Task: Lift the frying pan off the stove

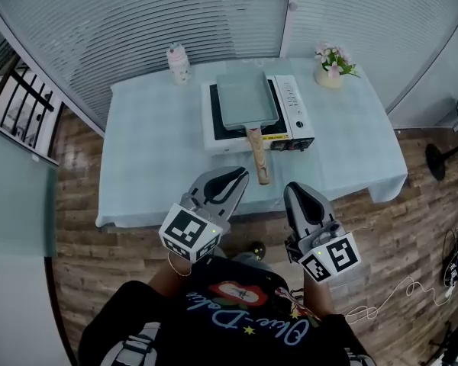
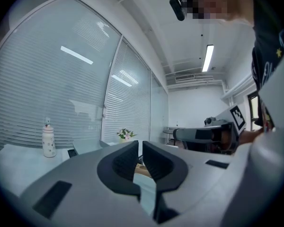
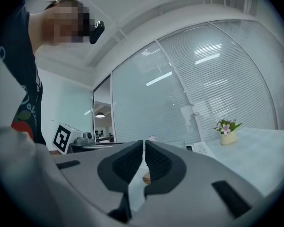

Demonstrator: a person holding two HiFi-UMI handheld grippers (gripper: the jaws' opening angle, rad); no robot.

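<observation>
Frying pan point(image 1: 246, 101) set on stove point(image 1: 294, 113), toward far edge of surface point(image 1: 153, 151). Left hand-held gripper point(image 1: 239, 177), right hand-held gripper point(image 1: 292, 190): jaws brought together, seemingly empty.

Table point(image 1: 153, 166) is showing wide bare cloth at the stove's point(image 1: 294, 117) 9 o'clock and a narrower bare strip at its 3 o'clock. The front strip at 6 o'clock is lying bare apart from the wooden handle point(image 1: 258, 155). The handle is sticking out of the frying pan point(image 1: 246, 101) past the stove front, with free room on both sides. Bottle point(image 1: 179, 62) is standing at 11 o'clock, apart from the stove. Flower pot point(image 1: 330, 73) is standing at 1 o'clock, near the stove's back corner. Blinds point(image 1: 137, 21) are closing off 12 o'clock behind the table. Left gripper point(image 1: 240, 175) and right gripper point(image 1: 294, 189), both closed and empty, are flanking the handle end, with nothing blocking them ahead.
</observation>
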